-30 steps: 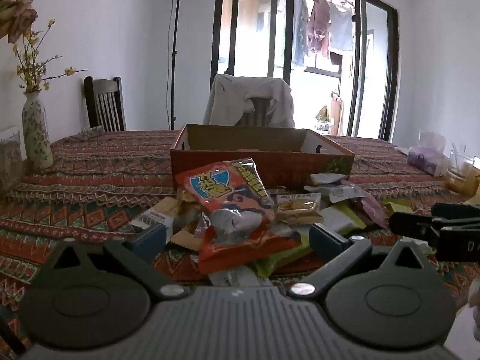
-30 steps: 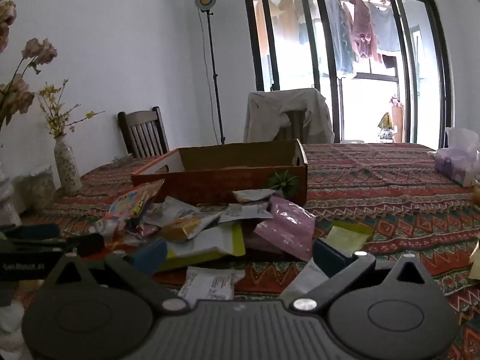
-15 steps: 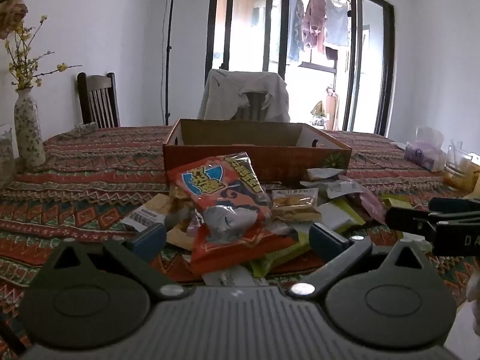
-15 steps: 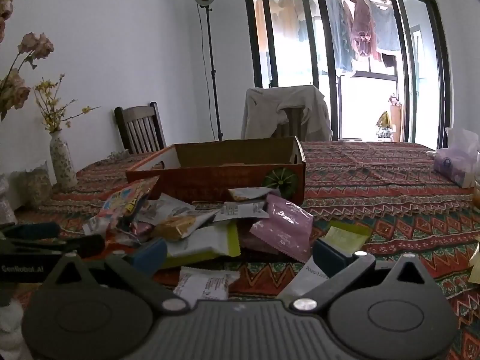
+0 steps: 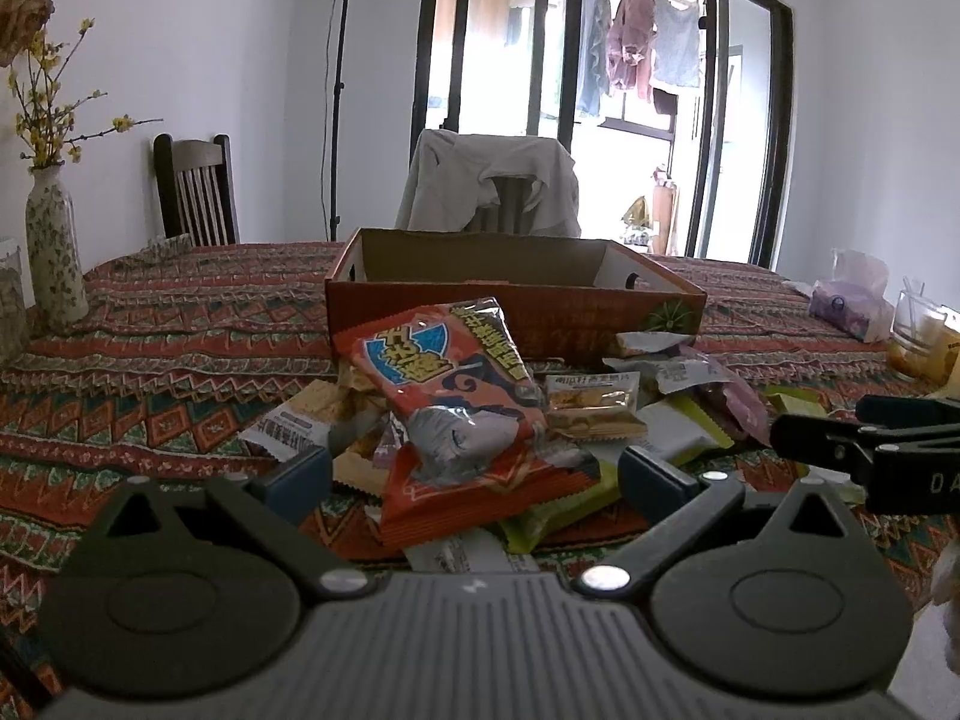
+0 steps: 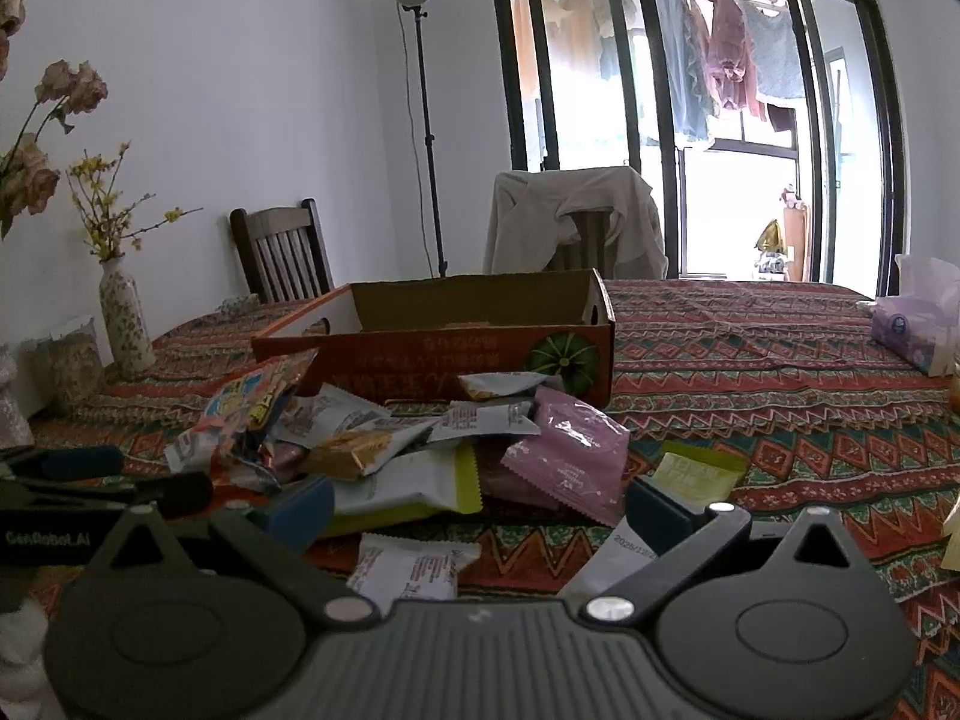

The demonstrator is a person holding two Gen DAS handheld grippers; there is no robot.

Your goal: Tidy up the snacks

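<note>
Barely starting: both hand-held grippers (image 5: 474,471) (image 6: 477,507) hovering wide, empty; snack pile (image 5: 480,414) still sitting mid-frame on worktop (image 5: 150,324), box (image 6: 456,330) looking near-empty.

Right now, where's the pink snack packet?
In the right wrist view the pink packet lies mid-table at the pile's right edge, before the cardboard box, beside a white-and-green wrapper.

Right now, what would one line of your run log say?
left tongs: open, over red snack bag | right tongs: open, empty | cardboard box: behind snack pile | nothing gripped
</note>
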